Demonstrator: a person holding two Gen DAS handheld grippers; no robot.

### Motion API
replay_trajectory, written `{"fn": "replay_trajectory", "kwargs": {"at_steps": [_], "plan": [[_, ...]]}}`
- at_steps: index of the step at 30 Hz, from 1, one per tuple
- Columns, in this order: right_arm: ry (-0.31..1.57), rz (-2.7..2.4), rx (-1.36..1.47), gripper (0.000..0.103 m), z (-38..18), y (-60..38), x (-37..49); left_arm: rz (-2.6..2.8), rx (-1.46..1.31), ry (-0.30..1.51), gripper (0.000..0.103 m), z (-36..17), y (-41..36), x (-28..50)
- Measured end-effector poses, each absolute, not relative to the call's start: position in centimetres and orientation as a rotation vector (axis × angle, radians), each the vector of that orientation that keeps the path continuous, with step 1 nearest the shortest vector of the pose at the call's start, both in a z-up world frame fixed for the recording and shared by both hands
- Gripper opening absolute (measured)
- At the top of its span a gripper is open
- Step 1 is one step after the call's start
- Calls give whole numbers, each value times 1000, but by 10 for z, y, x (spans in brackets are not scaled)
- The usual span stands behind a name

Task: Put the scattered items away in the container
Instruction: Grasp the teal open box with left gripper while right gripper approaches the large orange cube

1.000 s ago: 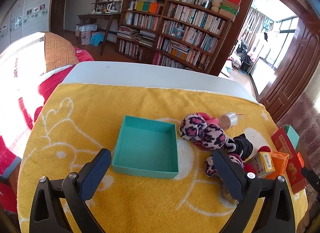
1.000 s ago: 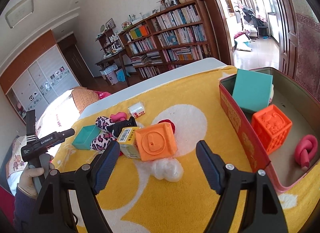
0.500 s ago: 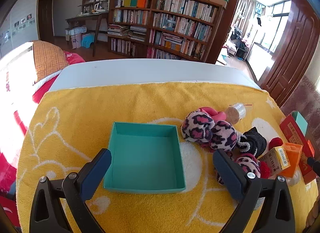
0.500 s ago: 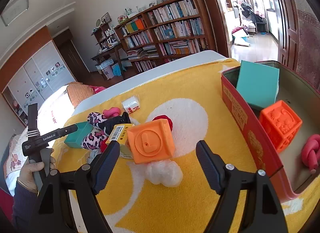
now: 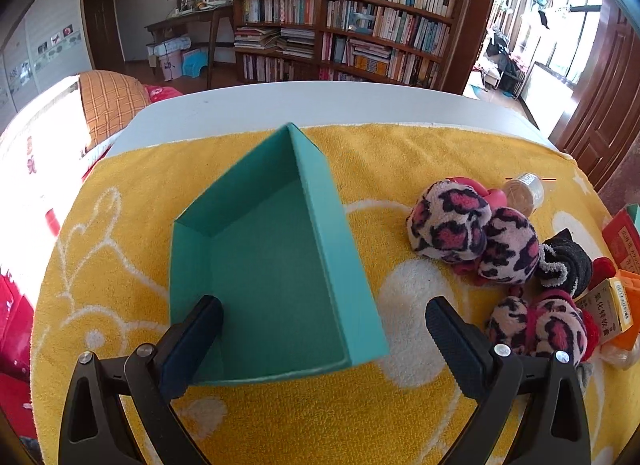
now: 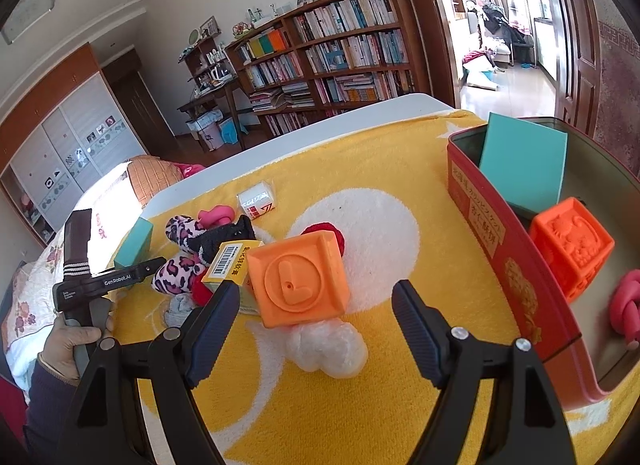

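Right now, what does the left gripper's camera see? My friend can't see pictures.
The open left gripper straddles the right wall of an empty teal box, one finger inside it. The box sits on a yellow towel, with leopard-print fuzzy socks to its right.

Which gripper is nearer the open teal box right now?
Left. The left gripper is open around the teal box, one finger inside it, the other outside. The right gripper is open by the orange cube, across the sock pile from the box.

teal box (image 5: 276, 277) | yellow-white towel (image 5: 400, 153) | pink-black leopard plush (image 5: 472, 233) | orange cube (image 6: 298, 279) | red tin (image 6: 516, 273)
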State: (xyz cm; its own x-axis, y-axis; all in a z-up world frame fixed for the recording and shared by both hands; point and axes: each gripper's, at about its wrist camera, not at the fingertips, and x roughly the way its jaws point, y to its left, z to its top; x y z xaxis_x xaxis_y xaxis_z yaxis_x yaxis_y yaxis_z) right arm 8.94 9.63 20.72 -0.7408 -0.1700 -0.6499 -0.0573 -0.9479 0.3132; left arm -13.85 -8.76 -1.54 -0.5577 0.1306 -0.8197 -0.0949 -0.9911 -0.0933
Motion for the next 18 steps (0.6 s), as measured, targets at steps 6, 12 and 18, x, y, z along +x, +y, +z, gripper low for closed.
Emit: {"fn": "replay_trajectory", "kwargs": {"at_steps": [6,12,18], "plan": [[-477,-2832,1123,82,203,94,86,2655,-1344,-160,103,-10,-99,-131],[-477,-2822,1140,82,198,93,83,2661,-1229,-187,103,15,-99,-121],[-480,-2814,1147,82,195,92,81,2741,-1191,-168,103,25,-101,-119]]}}
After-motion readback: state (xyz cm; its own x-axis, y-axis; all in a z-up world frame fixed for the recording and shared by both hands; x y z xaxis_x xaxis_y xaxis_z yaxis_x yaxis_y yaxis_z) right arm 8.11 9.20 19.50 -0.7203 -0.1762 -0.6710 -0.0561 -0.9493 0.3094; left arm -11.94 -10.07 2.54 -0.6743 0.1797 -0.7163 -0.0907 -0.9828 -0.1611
